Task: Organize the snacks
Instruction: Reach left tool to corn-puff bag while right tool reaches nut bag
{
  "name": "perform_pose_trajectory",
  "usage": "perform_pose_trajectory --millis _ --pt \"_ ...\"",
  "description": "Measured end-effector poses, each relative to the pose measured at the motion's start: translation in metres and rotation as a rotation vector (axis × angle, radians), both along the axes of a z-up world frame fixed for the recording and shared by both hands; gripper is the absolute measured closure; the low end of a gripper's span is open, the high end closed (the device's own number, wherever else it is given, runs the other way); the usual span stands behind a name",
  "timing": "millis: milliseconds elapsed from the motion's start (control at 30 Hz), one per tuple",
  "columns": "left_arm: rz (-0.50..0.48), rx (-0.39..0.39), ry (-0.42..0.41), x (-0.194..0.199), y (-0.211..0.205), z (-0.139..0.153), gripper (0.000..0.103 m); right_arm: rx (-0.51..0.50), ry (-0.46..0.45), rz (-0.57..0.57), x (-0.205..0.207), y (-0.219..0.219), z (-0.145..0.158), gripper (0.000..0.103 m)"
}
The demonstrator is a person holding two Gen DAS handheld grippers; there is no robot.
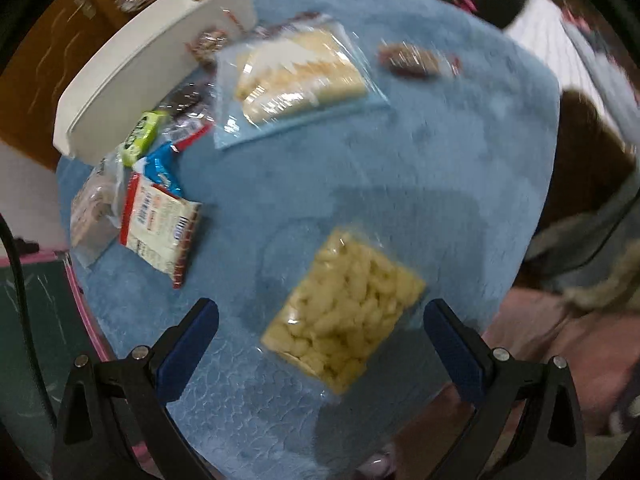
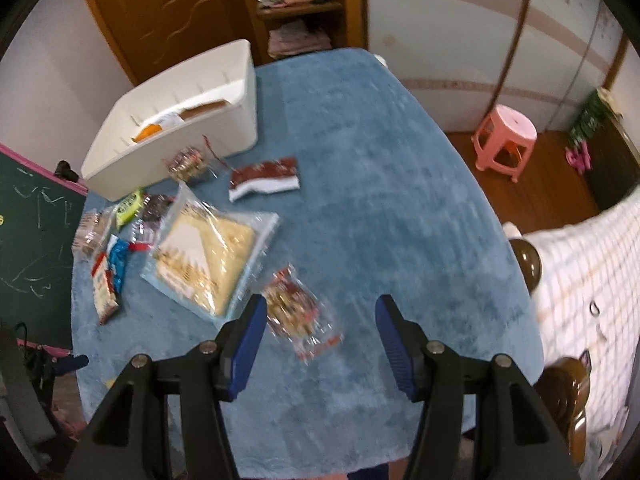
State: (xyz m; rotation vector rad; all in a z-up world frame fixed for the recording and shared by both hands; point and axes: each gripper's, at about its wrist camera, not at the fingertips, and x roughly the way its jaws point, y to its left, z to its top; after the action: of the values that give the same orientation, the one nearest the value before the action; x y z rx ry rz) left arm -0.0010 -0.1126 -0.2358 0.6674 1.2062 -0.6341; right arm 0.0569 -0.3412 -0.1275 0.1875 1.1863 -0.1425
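Snacks like the puffed-corn bag (image 1: 344, 312) look light, crinkly, crushable; pinch its sealed edge, both tongs, left gripper (image 1: 320, 328) and right gripper (image 2: 322, 328), gaping and empty.

Blue cloth (image 2: 380, 208) covers the table surface. Pink plastic stool (image 2: 505, 136) on the wood floor, far right. Wooden door (image 2: 160, 12) at far left, with a shelf unit (image 2: 300, 12) just right of it. Green chalkboard (image 2: 32, 240) with a pink frame, left edge. White checked fabric (image 2: 592, 280) at the right.
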Motion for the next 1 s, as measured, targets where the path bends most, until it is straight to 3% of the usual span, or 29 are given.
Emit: perform_pose_trajectory --millis 133,333,467,567,700,1000 --pt "-0.012 0.054 -0.031 0.000 -0.004 -0.020 0.001 0.004 0.023 -0.022 -0.008 -0.002 -0.010 0.046" --pt "0.068 0.001 0.010 0.024 -0.006 -0.027 0.000 0.015 0.054 -0.007 -0.006 0.005 -0.027 0.046" --pt "0.179 -0.025 0.044 0.049 -0.005 -0.031 0.003 0.015 0.081 0.018 -0.001 0.010 -0.041 0.046" --pt "0.302 -0.074 0.139 0.067 0.004 -0.036 0.013 0.009 0.100 0.049 0.004 0.015 -0.053 0.046" --pt "0.464 -0.147 0.248 0.075 0.028 -0.042 0.014 0.008 0.115 0.103 0.011 0.021 -0.064 0.046" --pt "0.570 -0.173 0.294 0.068 0.055 -0.048 0.014 -0.026 0.159 0.213 0.031 0.034 -0.086 0.045"
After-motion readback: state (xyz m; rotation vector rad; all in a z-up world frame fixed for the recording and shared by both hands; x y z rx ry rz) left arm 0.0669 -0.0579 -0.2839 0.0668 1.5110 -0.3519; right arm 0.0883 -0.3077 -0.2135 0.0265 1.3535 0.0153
